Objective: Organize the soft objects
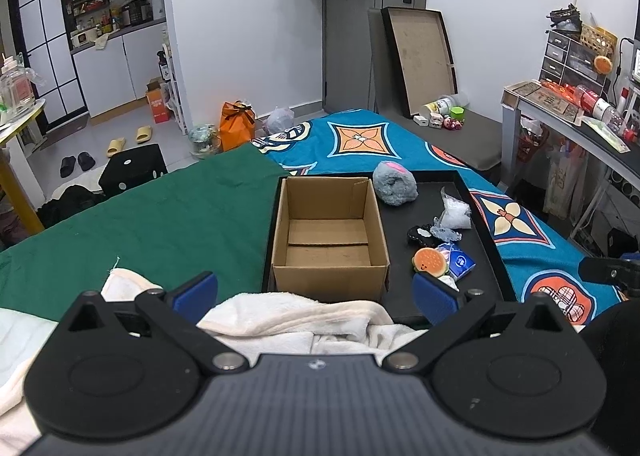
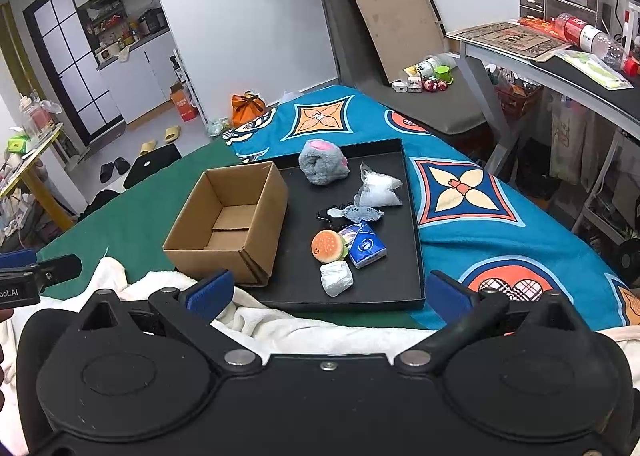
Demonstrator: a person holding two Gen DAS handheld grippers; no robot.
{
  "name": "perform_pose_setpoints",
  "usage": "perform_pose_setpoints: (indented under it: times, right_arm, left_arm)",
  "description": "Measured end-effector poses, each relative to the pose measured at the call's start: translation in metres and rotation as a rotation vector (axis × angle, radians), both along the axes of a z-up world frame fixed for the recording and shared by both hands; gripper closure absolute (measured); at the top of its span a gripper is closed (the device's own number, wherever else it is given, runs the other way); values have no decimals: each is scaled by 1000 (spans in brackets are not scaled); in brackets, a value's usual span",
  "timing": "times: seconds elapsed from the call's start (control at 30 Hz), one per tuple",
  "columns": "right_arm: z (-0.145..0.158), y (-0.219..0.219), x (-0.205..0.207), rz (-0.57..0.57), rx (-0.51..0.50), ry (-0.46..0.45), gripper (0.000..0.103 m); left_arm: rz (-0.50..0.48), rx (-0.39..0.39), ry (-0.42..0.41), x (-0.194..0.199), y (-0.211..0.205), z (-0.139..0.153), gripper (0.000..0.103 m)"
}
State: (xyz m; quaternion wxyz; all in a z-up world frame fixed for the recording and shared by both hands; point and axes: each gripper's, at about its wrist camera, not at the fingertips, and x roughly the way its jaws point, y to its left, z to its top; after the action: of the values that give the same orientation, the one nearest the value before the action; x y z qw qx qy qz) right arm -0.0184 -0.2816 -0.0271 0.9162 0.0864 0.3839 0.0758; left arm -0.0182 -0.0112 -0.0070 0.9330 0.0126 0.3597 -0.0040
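Note:
An empty cardboard box (image 1: pixel 330 232) (image 2: pixel 230 221) stands on the left part of a black tray (image 1: pixel 486 252) (image 2: pixel 412 256) on the bed. To its right lie a grey plush (image 1: pixel 395 183) (image 2: pixel 323 161), a clear plastic bag (image 2: pixel 378 187), a small grey toy (image 2: pixel 360 212), a burger squishy (image 1: pixel 430 262) (image 2: pixel 328 246), a blue tissue pack (image 1: pixel 460 262) (image 2: pixel 366 246) and a white wrapped lump (image 2: pixel 337 278). My left gripper (image 1: pixel 316 292) is open above a cream towel (image 1: pixel 296 320), short of the box. My right gripper (image 2: pixel 330 290) is open at the tray's near edge, holding nothing.
The bed carries a green cloth (image 1: pixel 160 211) on the left and a blue patterned cover (image 2: pixel 460 191) on the right. A desk (image 2: pixel 552 71) with bottles stands to the right. The left gripper's tip (image 2: pixel 36 270) shows at the left edge of the right wrist view.

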Motion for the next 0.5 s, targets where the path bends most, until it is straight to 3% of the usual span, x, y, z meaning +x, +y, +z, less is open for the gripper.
perform_pose_setpoints:
  times: [0.5]
  right_arm:
    - [-3, 0, 16, 28, 14, 16, 0]
  left_arm:
    - [23, -9, 17, 21, 0, -5, 0]
